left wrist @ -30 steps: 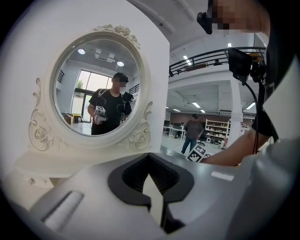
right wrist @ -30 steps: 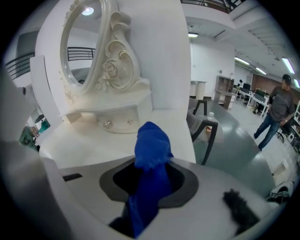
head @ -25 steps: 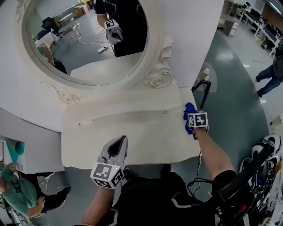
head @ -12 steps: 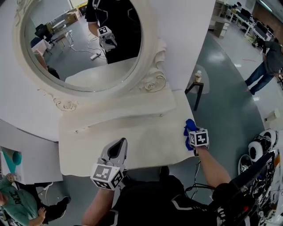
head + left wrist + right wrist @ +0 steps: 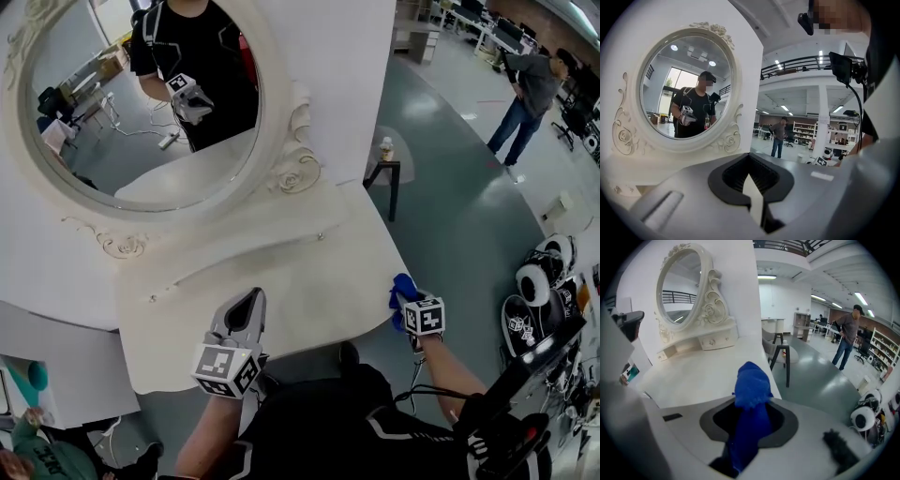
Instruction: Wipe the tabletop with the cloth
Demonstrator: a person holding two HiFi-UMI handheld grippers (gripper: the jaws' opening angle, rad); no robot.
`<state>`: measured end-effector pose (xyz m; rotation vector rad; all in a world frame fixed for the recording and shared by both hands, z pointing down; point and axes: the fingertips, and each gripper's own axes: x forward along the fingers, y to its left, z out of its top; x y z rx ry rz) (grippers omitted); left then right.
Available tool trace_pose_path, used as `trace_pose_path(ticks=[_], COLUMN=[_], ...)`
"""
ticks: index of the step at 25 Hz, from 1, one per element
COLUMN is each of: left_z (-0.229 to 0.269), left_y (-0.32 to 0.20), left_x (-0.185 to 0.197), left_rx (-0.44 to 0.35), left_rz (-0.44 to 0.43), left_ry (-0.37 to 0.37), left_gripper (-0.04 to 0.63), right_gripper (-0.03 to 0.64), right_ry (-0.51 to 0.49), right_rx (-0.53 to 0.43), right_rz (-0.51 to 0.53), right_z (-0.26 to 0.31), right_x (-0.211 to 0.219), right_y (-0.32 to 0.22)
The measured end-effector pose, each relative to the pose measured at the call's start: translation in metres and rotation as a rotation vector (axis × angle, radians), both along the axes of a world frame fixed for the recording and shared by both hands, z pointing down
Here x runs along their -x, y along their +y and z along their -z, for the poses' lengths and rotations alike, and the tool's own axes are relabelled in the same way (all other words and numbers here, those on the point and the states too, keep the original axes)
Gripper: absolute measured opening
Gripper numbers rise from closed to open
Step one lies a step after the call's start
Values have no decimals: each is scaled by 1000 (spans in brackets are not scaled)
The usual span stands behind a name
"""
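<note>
The white tabletop of a dressing table fills the middle of the head view. A blue cloth lies bunched at the table's near right corner, and my right gripper is shut on it. In the right gripper view the cloth sticks up out of the closed jaws of that gripper, over the tabletop. My left gripper hovers above the table's front edge, jaws shut and holding nothing. The left gripper view shows its jaws pressed together, pointing towards the mirror.
A large oval mirror in a carved white frame stands at the back of the table. A small black side table with a bottle stands on the floor to the right. Equipment lies on the floor at right, and a person stands further off.
My right gripper has dragged the cloth along the table's right edge towards the near corner. The head view has swung, and the left gripper holds its place in it.
</note>
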<state>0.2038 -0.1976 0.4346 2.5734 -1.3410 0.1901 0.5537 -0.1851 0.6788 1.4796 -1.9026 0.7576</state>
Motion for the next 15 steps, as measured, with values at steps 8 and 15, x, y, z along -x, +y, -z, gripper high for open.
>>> trace_pose_path(ticks=[8,15], left_z=[5,11], left_y=[-1,-3], left_x=[5,20], left_rx=[-12,-30], left_rz=[-5,43], left_ry=[4,-10], left_gripper=[8,6], right_gripper=[107,107], right_ry=[20,-122], right_rx=[-20,-311], right_rz=[90,215], right_z=[17,126], right_x=[24,105], right_y=[-3,-64])
